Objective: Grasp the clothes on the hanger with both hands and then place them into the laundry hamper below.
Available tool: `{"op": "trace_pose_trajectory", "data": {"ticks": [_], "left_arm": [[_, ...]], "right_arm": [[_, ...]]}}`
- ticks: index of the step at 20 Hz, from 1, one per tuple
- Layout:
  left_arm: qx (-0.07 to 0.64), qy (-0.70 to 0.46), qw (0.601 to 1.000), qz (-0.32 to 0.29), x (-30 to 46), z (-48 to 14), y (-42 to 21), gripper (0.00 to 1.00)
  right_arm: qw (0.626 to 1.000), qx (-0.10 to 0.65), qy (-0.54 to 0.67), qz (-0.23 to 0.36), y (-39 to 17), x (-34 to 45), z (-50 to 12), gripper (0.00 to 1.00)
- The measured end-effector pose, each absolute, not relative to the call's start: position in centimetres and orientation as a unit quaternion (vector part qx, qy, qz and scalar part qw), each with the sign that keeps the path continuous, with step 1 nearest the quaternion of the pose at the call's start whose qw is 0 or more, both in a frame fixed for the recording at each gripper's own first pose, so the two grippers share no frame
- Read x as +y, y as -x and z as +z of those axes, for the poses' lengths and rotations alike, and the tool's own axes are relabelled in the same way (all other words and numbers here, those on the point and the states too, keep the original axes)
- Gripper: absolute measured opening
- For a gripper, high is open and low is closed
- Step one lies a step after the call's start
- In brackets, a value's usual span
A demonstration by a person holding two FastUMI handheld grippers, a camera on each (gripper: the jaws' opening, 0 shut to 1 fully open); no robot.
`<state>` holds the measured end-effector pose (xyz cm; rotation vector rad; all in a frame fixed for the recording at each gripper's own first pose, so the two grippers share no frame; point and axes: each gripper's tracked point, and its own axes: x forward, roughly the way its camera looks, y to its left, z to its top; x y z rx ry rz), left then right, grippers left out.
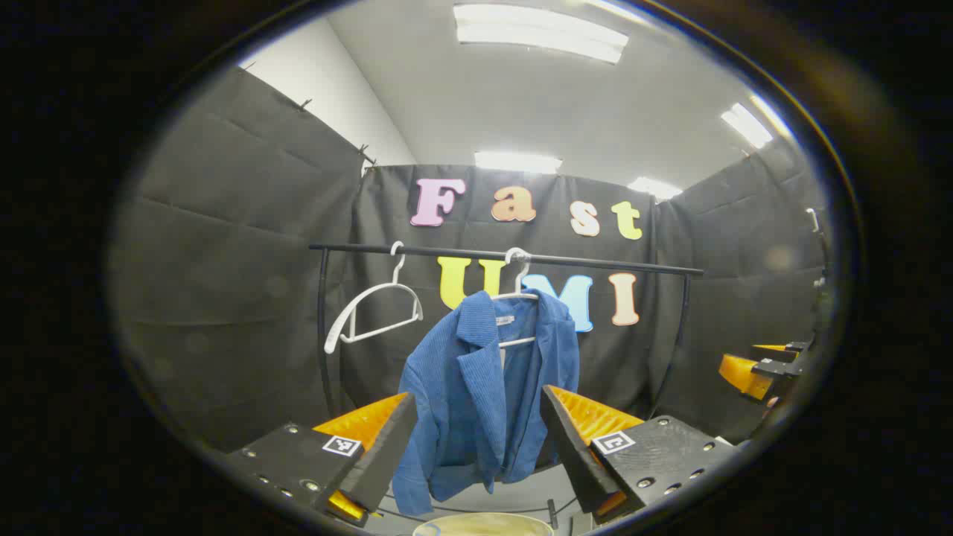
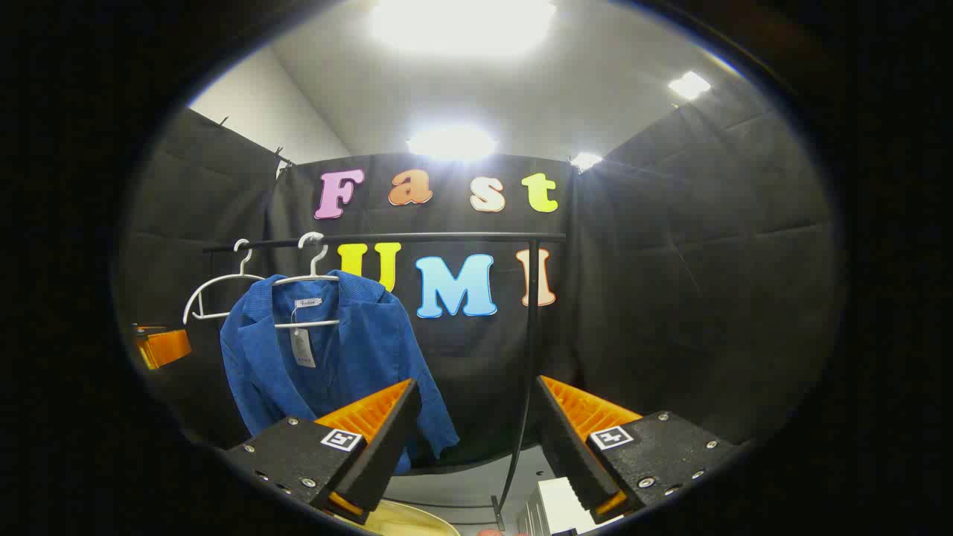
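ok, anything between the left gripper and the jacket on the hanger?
Nothing visible. The left gripper is open, and the blue jacket hangs on its hanger straight ahead between the fingers, with only open air in front of it.

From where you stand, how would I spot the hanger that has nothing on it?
Find the black clothes rail across the back cloth wall. Two white hangers hook over it; the empty hanger hangs tilted beside the one carrying the blue corduroy jacket. It is bare, with no garment on it.
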<state>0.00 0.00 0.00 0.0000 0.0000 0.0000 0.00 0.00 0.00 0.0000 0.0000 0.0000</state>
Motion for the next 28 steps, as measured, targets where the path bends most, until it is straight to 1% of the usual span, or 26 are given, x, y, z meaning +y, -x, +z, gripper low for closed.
{"op": "trace_pose_trajectory", "data": {"ticks": [10,18,23,28], "left_arm": [[-0.001,0.004,1.000,0.007,0.9,0.1,1.0,0.96],[-0.008,0.013,1.000,0.009,1.3,0.9,0.7,0.96],[0.001,0.007,1.000,0.026,1.6,0.3,-0.6,0.96],[0.003,0.022,0.998,0.054,0.7,0.8,-3.9,0.96]], "right_arm": [[1.000,-0.001,0.009,0.017,0.8,2.0,0.8,0.95],[0.999,0.012,0.014,0.030,-0.3,3.1,1.7,0.95],[0.998,0.019,0.014,0.056,-3.3,4.7,1.1,0.96],[0.993,0.029,-0.006,0.114,-8.9,7.9,0.4,0.96]]}}
